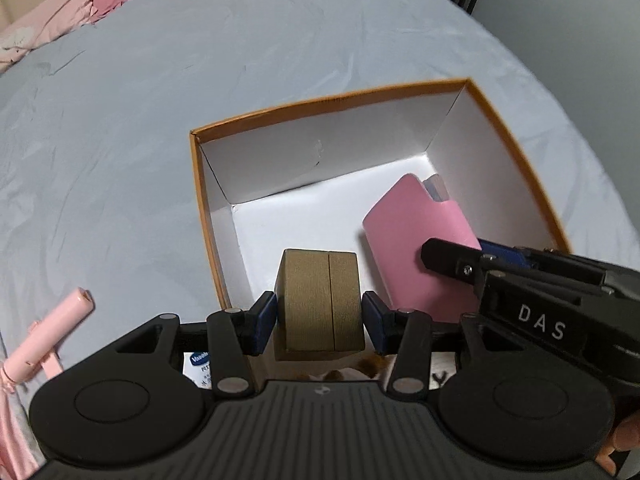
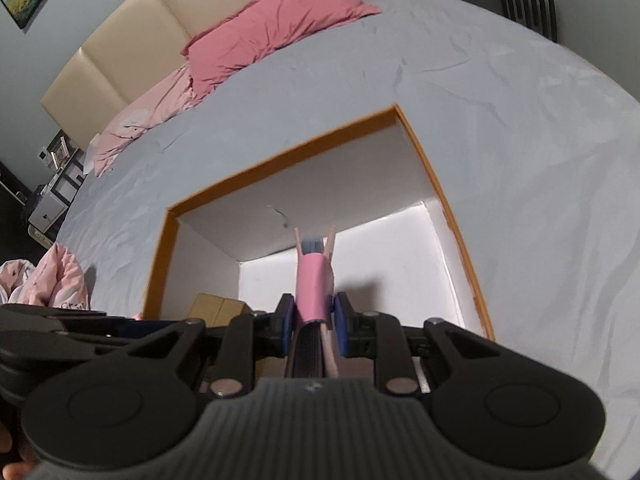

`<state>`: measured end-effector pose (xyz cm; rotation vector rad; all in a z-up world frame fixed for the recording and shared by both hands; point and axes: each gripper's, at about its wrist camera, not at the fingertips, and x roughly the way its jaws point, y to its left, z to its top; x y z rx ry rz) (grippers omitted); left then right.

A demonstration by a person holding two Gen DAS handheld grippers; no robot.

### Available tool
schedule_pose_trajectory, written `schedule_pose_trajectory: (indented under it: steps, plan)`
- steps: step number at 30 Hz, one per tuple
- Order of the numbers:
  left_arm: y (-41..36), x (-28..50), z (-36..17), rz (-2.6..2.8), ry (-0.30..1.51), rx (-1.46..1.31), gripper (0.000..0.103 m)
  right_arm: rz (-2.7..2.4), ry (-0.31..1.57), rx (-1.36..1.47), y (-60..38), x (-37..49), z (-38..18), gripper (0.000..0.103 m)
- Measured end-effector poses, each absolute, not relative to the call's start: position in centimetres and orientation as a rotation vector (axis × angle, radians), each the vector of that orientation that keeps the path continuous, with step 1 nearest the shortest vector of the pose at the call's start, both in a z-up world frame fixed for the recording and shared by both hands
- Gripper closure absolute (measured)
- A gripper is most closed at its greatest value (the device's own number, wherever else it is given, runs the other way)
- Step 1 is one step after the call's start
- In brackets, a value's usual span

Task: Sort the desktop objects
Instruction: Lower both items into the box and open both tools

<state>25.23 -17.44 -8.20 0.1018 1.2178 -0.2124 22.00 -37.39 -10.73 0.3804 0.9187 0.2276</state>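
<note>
Left gripper (image 1: 320, 320) clamps a small olive-brown box (image 1: 320, 304) between its blue pads, low in the centre of the left wrist view, over the near edge of the orange-rimmed white box (image 1: 332, 100). Right gripper (image 2: 313, 320) pinches a flat pink sleeve (image 2: 314, 284) edge-on, a bluish card poking from its notched top, held inside the same box at centre frame. A pink tube (image 1: 56, 328) lies at lower left on the grey sheet (image 1: 120, 140).

We see a matt cardboard box (image 1: 516, 132) with smooth white paper walls, a ribbed, cloth-textured olive block (image 1: 320, 304), a smooth matt pink sleeve (image 1: 416, 232) and wrinkled grey cloth bedding (image 1: 120, 140).
</note>
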Motion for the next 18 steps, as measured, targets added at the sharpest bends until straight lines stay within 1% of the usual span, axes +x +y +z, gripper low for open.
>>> schedule_pose_trajectory:
  steps: [1, 4, 7, 12, 18]
  plan:
    - [-17.7, 25.2, -8.3, -0.212, 1.219, 0.119, 0.050, 0.226, 0.925, 0.387, -37.5, 22.2, -11.1, 0.081]
    - [-18.3, 25.3, -8.7, -0.206, 1.223, 0.149, 0.058, 0.238, 0.945, 0.413, -37.4, 22.7, -12.0, 0.081]
    - [-18.1, 25.4, -9.1, -0.212, 1.226, 0.136, 0.061, 0.236, 0.960, 0.417, -37.1, 23.0, -12.5, 0.081]
    - [-16.4, 24.6, -6.7, -0.275, 1.148, 0.011, 0.060, 0.234, 0.974, 0.387, -36.4, 23.3, -12.8, 0.081]
    - [-11.9, 22.5, -3.9, -0.247, 1.058, -0.142, 0.060, 0.282, 0.988, 0.299, -33.7, 23.6, -13.3, 0.080]
